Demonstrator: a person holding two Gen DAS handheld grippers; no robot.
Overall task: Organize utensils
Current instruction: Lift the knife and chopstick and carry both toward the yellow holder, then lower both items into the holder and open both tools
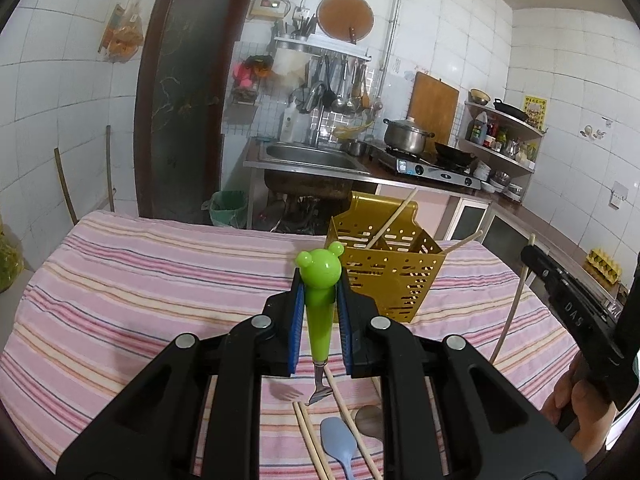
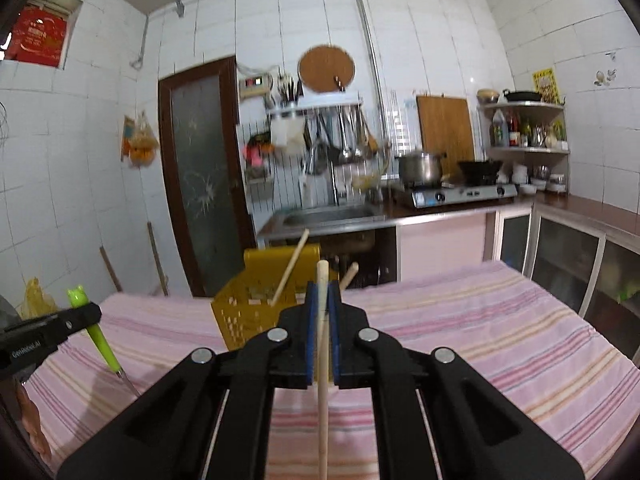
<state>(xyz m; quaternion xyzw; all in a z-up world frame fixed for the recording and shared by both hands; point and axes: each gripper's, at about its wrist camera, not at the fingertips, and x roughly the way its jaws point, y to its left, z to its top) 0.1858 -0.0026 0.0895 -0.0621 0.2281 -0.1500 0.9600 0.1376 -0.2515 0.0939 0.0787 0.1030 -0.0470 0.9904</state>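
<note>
My left gripper [image 1: 319, 284] is shut on a green bear-headed fork [image 1: 319, 300], held upright with its metal tines hanging over the striped cloth. Behind it stands the yellow perforated utensil holder [image 1: 384, 272] with two chopsticks [image 1: 390, 220] leaning in it. My right gripper [image 2: 322, 292] is shut on a single wooden chopstick [image 2: 322, 360], held nearly upright in front of the yellow holder [image 2: 248, 316]. The right wrist view also shows the green fork [image 2: 98, 334] in the left gripper at far left. Loose chopsticks [image 1: 316, 444], a blue spoon [image 1: 338, 446] and a brown spoon [image 1: 370, 420] lie on the cloth below.
A pink striped cloth [image 1: 140, 280] covers the table. Beyond it are a sink [image 1: 312, 156], a gas stove [image 1: 432, 166] with a pot, a corner shelf with bottles and bowls, and a dark door [image 1: 180, 100]. A person's hand [image 1: 576, 400] holds the right gripper at the right edge.
</note>
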